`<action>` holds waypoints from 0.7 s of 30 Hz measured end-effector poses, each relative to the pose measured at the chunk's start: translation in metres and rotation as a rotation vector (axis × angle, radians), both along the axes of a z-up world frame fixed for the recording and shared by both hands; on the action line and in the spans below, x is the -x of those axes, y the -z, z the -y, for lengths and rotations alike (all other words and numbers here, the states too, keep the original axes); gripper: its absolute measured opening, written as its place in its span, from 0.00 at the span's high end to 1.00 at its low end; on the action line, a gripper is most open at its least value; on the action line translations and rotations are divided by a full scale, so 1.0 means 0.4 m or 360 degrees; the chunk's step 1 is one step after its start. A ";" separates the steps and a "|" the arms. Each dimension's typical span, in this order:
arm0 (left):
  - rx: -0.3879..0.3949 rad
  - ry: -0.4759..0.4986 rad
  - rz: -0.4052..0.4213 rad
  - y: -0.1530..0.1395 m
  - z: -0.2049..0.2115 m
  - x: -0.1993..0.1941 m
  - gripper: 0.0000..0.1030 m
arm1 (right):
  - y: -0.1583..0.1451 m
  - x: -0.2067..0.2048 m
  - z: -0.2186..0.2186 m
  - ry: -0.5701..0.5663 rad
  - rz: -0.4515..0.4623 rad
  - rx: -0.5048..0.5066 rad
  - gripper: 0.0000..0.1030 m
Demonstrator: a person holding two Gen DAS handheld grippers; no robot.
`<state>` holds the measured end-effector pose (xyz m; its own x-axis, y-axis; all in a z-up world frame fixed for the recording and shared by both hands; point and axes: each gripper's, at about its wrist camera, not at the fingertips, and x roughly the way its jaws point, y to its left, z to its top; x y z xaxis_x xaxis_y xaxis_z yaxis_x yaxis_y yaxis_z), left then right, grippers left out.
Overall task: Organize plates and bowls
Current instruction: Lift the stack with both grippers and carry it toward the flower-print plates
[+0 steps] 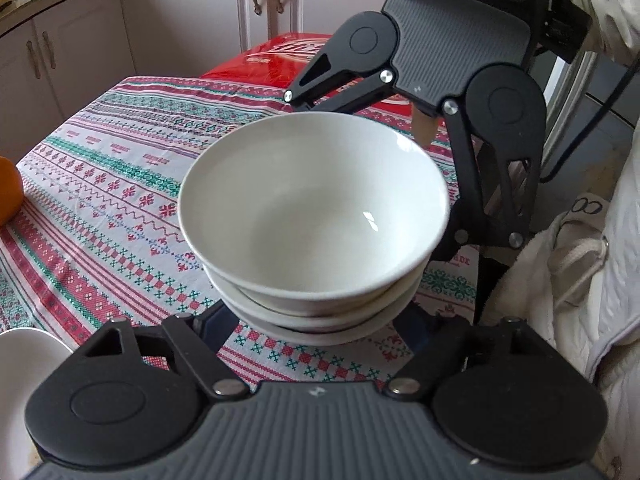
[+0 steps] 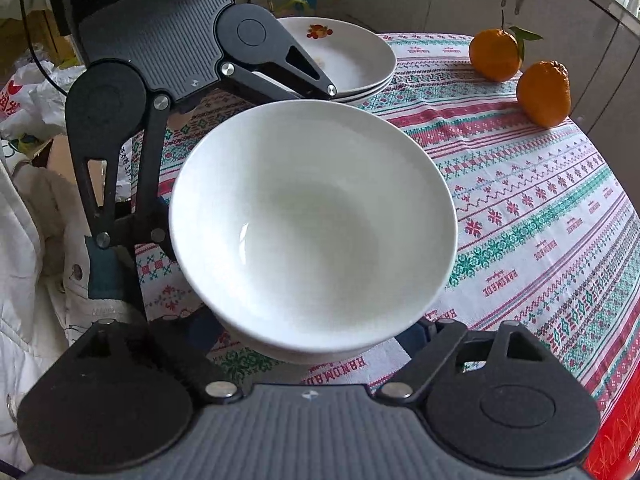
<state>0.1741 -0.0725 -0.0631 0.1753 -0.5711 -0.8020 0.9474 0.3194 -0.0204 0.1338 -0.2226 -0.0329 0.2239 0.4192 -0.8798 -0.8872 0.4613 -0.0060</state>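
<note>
My left claw (image 1: 316, 322) and right claw (image 2: 320, 340) both spread wide around the stack of glossy white ceramic bowls (image 1: 314, 216) on the patterned-cloth worktop (image 1: 100, 184), contact hidden.

The left tongs (image 1: 316, 320) are held at the near edge of their own view, pointed forward and tilted downward, with both fingers (image 1: 208, 332) spread wide apart. The fingertips are hidden, so contact cannot be judged. The right tongs (image 1: 366, 174) are set opposite, at the far side, facing back toward the left ones, and are likewise spread wide. In the right wrist view the same facing pose is seen: right tongs (image 2: 316, 332) near, left tongs (image 2: 220, 164) far.
</note>
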 end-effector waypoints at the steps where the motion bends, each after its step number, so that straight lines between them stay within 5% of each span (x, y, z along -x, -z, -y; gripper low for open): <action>1: 0.0001 0.0001 -0.0005 0.000 0.000 -0.001 0.20 | 0.001 0.000 0.000 -0.0002 -0.0002 0.0005 0.14; 21: 0.0028 -0.0022 -0.0009 -0.014 -0.007 -0.002 0.20 | -0.018 0.001 -0.011 0.0009 -0.0008 0.0022 0.16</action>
<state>0.1749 -0.0697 -0.0576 0.1787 -0.5829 -0.7927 0.9427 0.3320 -0.0316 0.1333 -0.2182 -0.0256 0.2219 0.4060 -0.8865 -0.8847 0.4661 -0.0079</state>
